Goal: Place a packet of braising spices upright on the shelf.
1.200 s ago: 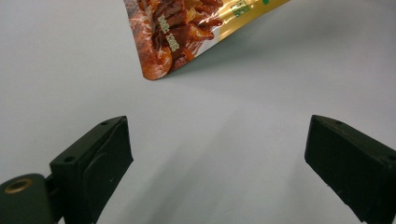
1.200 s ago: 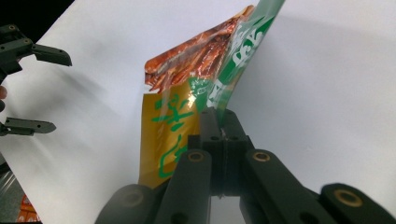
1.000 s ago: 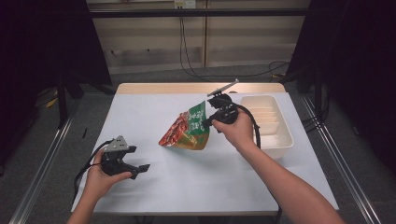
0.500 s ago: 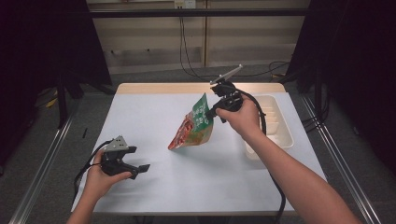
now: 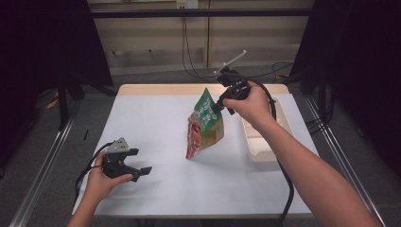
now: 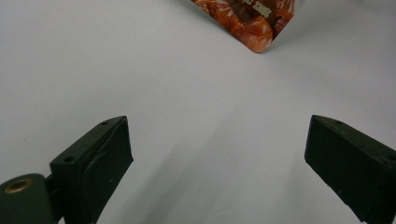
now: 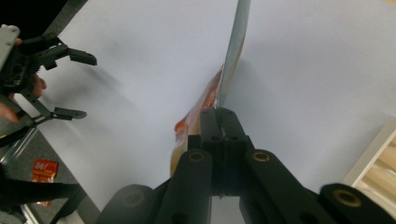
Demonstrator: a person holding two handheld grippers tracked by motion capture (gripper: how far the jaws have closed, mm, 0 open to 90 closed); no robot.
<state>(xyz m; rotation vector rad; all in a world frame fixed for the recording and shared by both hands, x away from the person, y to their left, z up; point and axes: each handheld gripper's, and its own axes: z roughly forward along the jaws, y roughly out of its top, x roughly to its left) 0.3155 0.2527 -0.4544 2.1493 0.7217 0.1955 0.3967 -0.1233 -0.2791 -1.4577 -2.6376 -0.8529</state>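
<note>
Snack bag (image 5: pixel 205 124), red-orange below and green at the top, hangs from my right gripper (image 5: pixel 218 105) over the middle of the tabletop (image 5: pixel 156 118), a little toward the right edge. Its jaws are pressed together on the bag's green top seam; in the right gripper view the thin edge of the bag (image 7: pixel 229 60) runs straight out from between the closed black jaws. The bag's lower corner sits at or just above the white surface; I cannot tell whether it touches. It tilts, with the top leaning toward the right edge and the bottom toward the centre.

Just beside the bag, along the right edge, a white tray (image 5: pixel 257 146) rests on the tabletop, partly hidden by my right forearm.

My left gripper (image 5: pixel 142 170) sits near the front left corner, well apart from the bag. Its jaws are spread wide with nothing between them, and the left gripper view looks across bare tabletop to the bag's orange bottom corner (image 6: pixel 252 23) at the far side.
</note>
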